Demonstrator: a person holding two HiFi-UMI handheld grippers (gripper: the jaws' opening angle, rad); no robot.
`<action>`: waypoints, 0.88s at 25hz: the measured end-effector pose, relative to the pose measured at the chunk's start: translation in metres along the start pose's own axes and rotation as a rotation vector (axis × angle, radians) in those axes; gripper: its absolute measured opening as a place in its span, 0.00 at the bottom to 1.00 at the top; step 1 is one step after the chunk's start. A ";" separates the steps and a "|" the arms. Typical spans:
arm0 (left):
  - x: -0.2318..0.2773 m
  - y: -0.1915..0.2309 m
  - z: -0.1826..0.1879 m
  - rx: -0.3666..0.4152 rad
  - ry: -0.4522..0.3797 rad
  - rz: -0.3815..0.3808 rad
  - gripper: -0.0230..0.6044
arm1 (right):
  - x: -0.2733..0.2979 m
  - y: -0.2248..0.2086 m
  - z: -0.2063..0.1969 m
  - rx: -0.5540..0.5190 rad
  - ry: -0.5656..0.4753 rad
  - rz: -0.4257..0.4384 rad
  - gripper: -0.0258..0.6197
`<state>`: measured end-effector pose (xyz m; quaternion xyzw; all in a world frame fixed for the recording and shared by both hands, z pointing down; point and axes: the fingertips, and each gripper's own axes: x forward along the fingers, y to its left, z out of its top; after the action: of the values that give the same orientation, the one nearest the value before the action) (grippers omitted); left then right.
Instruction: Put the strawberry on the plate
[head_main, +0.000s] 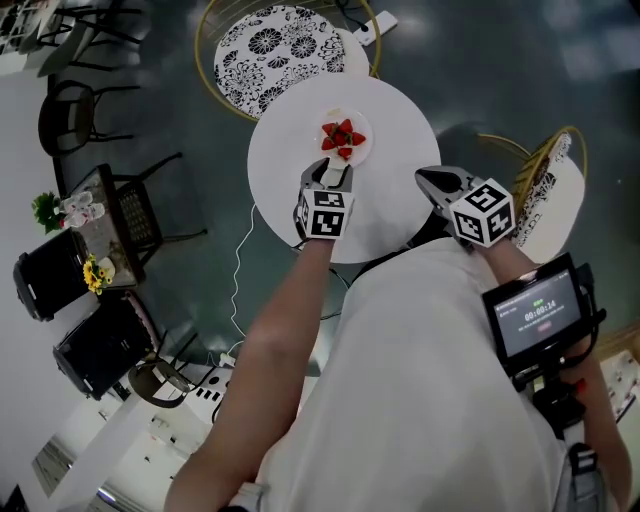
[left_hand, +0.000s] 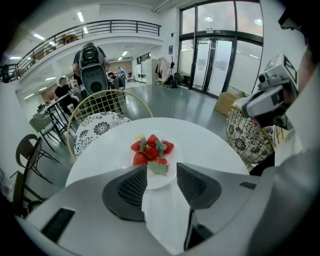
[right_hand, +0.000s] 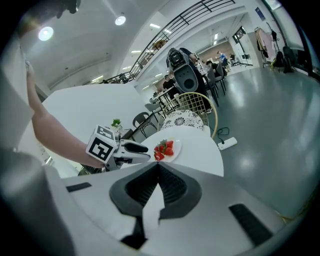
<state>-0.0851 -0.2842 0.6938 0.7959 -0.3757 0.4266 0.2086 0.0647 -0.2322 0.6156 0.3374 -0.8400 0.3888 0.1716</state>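
Step in hand: the release, as I judge it. The fruit lies on the plate and nothing is held.
Left tongs (head_main: 337, 172): wide open, with nothing pressed between the pads. In the left gripper view (left_hand: 162, 170) only the plate's near rim and a green leaf show through the gap.
Right tongs (head_main: 425, 180): closed, pads together, empty. In their own view (right_hand: 158, 167) they hover over the near edge of the surface, well to the right of the left tongs and pointing toward the plate.
Plate (head_main: 364, 142): small, white and round, just ahead of the left tongs' tips, with its near rim under them (left_hand: 176, 157).
Strawberries (head_main: 341, 137): a small red pile in the middle of the plate, directly in front of the left tongs (left_hand: 151, 151). From the right tongs they sit ahead and to the left (right_hand: 164, 148).
Nearest strawberry (left_hand: 159, 161): just beyond the left tips, leaf toward the tongs. I cannot tell whether a pad touches it.
Surface (head_main: 290, 150): a round white top carrying only the plate, under both tongs.
Task progress: looks done or nearly done, since no loose strawberry shows off the plate.
Next move calls for: drawing the left tongs back and up, jaws kept apart, so that the tips clear the rim without dragging the plate or nudging the near fruit.
Risk: a low pull-back could catch the rim and slide the plate.
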 end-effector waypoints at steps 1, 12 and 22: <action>-0.003 -0.001 0.000 -0.003 -0.007 -0.001 0.33 | 0.000 0.001 0.000 -0.007 -0.001 0.003 0.05; -0.039 -0.026 0.001 -0.046 -0.140 -0.056 0.33 | 0.000 -0.001 0.013 -0.054 -0.054 0.016 0.05; -0.126 -0.051 -0.015 -0.070 -0.302 -0.044 0.16 | -0.028 0.053 0.003 -0.044 -0.126 0.006 0.05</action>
<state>-0.0975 -0.1892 0.5966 0.8512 -0.4000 0.2838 0.1868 0.0470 -0.1973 0.5700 0.3548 -0.8585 0.3487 0.1247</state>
